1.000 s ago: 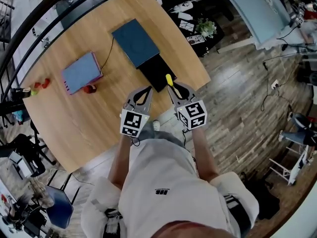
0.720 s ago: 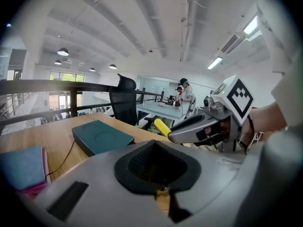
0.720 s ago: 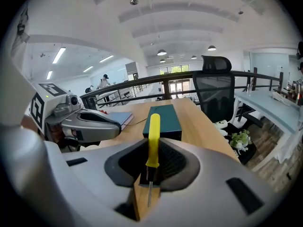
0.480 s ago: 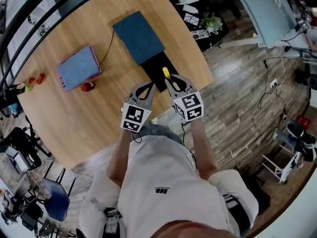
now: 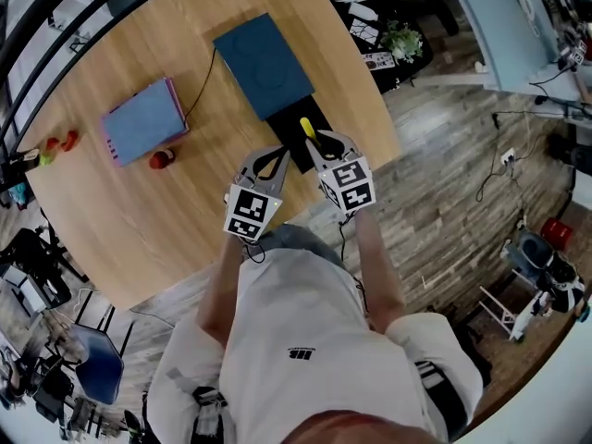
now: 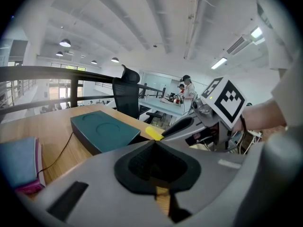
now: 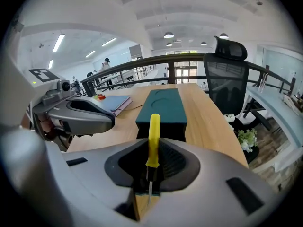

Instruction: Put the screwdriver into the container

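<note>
Screwdriver [image 7: 153, 137] is held pinched between the 2 jaws of the right gripper [image 5: 318, 144], yellow handle up, at centre frame in the head view, above the near end of the black container [image 5: 283, 133]. Left gripper [image 5: 269, 161] is held just left, jaws pressed together on nothing.

on the table [image 5: 120, 220], notebook [image 5: 143, 120] left of box [image 5: 264, 61]; fruit [image 5: 161, 159], perhaps, beside notebook.
</note>
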`<state>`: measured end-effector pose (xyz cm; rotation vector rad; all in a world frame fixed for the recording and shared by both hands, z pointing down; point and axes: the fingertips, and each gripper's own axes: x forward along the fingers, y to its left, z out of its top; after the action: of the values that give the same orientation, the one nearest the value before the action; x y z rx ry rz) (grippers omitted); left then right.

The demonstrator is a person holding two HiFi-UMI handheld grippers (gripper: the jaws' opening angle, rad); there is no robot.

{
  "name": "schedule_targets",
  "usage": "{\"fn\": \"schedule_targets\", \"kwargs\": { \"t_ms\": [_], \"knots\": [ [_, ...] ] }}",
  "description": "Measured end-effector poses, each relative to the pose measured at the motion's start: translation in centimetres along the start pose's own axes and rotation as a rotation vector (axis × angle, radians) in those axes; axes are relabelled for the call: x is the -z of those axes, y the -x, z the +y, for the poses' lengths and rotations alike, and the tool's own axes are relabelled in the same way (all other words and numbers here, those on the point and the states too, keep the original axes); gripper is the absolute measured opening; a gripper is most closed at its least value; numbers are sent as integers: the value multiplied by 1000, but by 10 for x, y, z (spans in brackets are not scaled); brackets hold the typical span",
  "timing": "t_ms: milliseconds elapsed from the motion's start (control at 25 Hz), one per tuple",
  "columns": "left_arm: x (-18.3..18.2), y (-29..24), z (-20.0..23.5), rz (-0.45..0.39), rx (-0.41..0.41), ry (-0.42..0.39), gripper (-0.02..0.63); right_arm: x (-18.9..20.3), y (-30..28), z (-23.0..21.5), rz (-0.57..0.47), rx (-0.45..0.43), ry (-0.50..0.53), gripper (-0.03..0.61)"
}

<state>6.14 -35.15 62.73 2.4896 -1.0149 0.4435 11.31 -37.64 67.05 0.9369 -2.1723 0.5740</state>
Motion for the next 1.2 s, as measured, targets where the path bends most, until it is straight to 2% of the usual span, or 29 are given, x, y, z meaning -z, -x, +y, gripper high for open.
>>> {"fn": "schedule_targets", "kwargs": {
  "t_ms": [320, 800, 1200],
  "knots": [
    [8, 0, 18, 9, -15, 29, 6, 9, -30, -1, 100, -2, 94, 60],
    [18, 0, 28, 24, -26, 55, 6, 32, -53, 3, 262, -18, 173, 60],
    [21, 1, 32, 29, -31, 66, 6, 39, -68, 6, 329, -34, 205, 61]
  ]
}}
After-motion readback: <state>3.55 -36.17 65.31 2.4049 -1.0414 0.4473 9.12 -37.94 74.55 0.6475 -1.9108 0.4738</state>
